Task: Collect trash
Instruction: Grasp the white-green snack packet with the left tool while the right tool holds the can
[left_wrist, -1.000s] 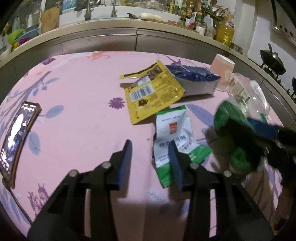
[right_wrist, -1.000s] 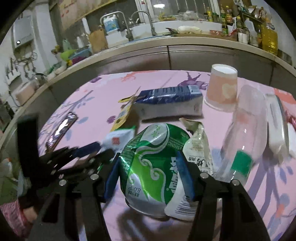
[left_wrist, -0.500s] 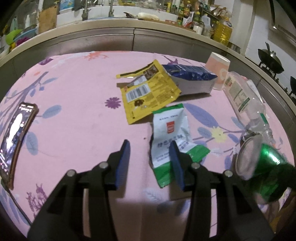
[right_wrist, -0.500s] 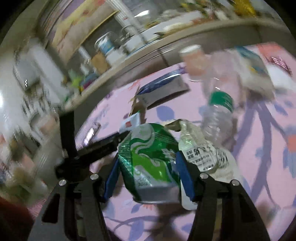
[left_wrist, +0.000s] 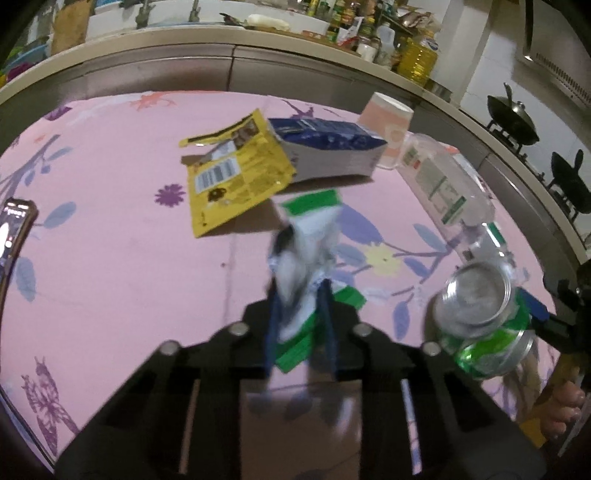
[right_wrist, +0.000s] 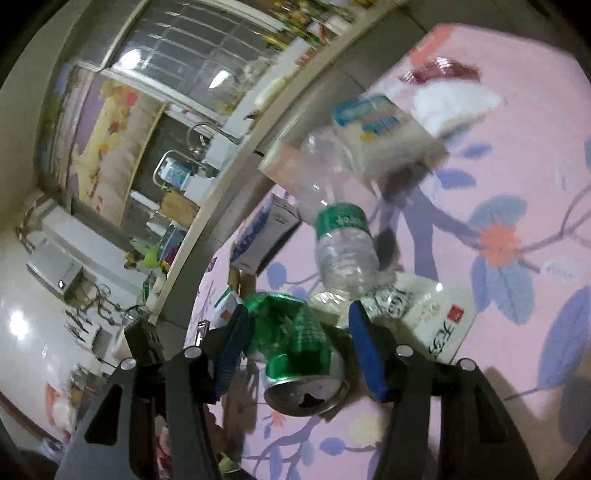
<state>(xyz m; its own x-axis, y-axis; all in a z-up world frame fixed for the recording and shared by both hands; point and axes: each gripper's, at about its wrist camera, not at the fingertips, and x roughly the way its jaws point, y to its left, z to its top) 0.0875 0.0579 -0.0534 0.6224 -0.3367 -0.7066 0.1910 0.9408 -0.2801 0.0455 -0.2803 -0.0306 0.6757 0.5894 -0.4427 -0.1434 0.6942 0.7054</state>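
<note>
From the left wrist we look forward and down along our fingers at the pink tablecloth, close up, with the kitchen counter behind. Our right wrist view is rolled hard, so the table slants. Both views share the green can and the clear bottle.

Home kitchen. Far side: long counter w/ steel cabinet fronts, faucets over a sink, bottles incl. big yellow oil jug. Far right: woks on gas stove. Near: table w/ pink floral cloth. Right cam: barred window above the sink.
</note>
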